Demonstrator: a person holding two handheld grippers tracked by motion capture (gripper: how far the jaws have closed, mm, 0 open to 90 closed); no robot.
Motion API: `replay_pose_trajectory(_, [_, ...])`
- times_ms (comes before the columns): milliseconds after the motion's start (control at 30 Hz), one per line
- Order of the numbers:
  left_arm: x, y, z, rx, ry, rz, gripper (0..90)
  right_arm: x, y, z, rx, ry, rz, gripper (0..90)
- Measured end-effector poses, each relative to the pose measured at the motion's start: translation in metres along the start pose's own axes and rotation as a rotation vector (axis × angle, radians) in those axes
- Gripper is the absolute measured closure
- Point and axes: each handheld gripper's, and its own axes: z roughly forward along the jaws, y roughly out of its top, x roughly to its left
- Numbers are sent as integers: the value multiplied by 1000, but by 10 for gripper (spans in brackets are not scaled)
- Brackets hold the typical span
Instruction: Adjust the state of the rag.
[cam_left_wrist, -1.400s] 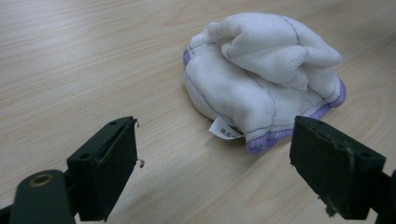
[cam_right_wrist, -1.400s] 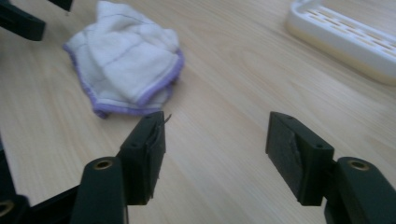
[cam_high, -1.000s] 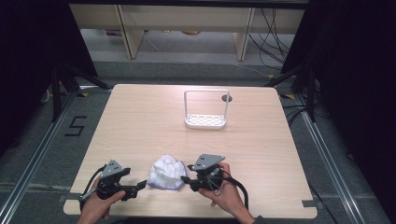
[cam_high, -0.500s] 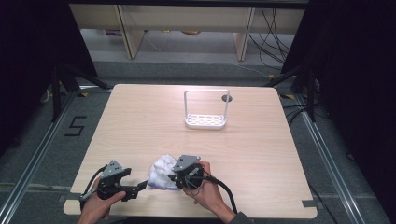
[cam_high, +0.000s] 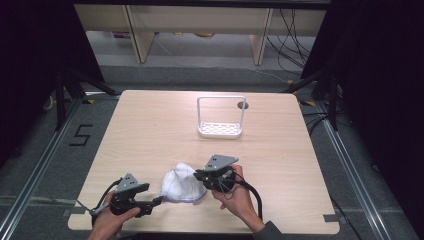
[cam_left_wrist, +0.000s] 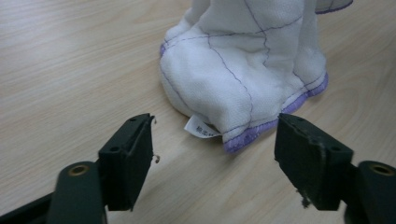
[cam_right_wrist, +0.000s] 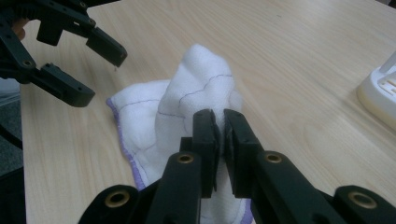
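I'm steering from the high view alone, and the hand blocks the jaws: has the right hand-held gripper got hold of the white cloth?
Observer: Yes. In the right gripper view, the right hand-held gripper has just been closing, and its jaws now pinch a raised fold of the cloth.
Operator: And the left hand-held gripper?
Observer: Its jaws have just been closing a little but stand open. The cloth's purple hem lies at their tips, and the pads do not touch it.
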Motion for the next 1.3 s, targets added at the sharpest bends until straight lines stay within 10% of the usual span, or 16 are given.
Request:
replay_pose_trajectory(200, [-6, 3, 13, 45, -15, 95, 409, -2, -1, -3, 3, 6, 6, 839])
replay_pose_trajectory(433, [-8, 6, 24, 49, -78, 226, 828, -5, -1, -6, -3, 6, 9, 840])
replay_pose_trajectory(767, [-18, 29, -2, -66, -121, 213, 854, -22, -4, -42, -49, -4, 57, 847])
replay_pose_trajectory(967, [-37, 52, -10, -98, -168, 254, 853, -30, -22, -95, -92, -38, 128, 852])
replay_pose_trajectory(1300, [-24, 88, 66, -24, -153, 230, 850, -78, -50, -78, 6, -148, 195, 851])
